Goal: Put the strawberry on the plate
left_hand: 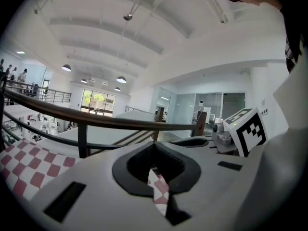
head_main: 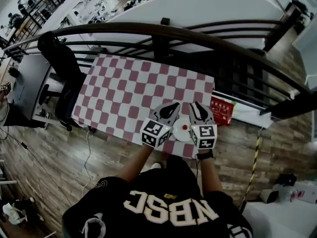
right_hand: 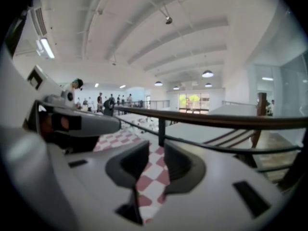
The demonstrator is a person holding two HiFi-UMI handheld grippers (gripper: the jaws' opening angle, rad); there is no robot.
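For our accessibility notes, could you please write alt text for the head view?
A strawberry sits on a small white plate at the near edge of a red-and-white checked table, flanked by the left gripper and right gripper held by a person in a dark jersey. A dark railing runs behind.

White block letters across the person's black shirt [head_main: 171, 213] read "NBSC" in the head view. A red box [head_main: 222, 110] at the worktop's right edge carries print too small to make out. The marker cubes [head_main: 155, 133] bear only black-and-white square patterns, no letters or numbers.
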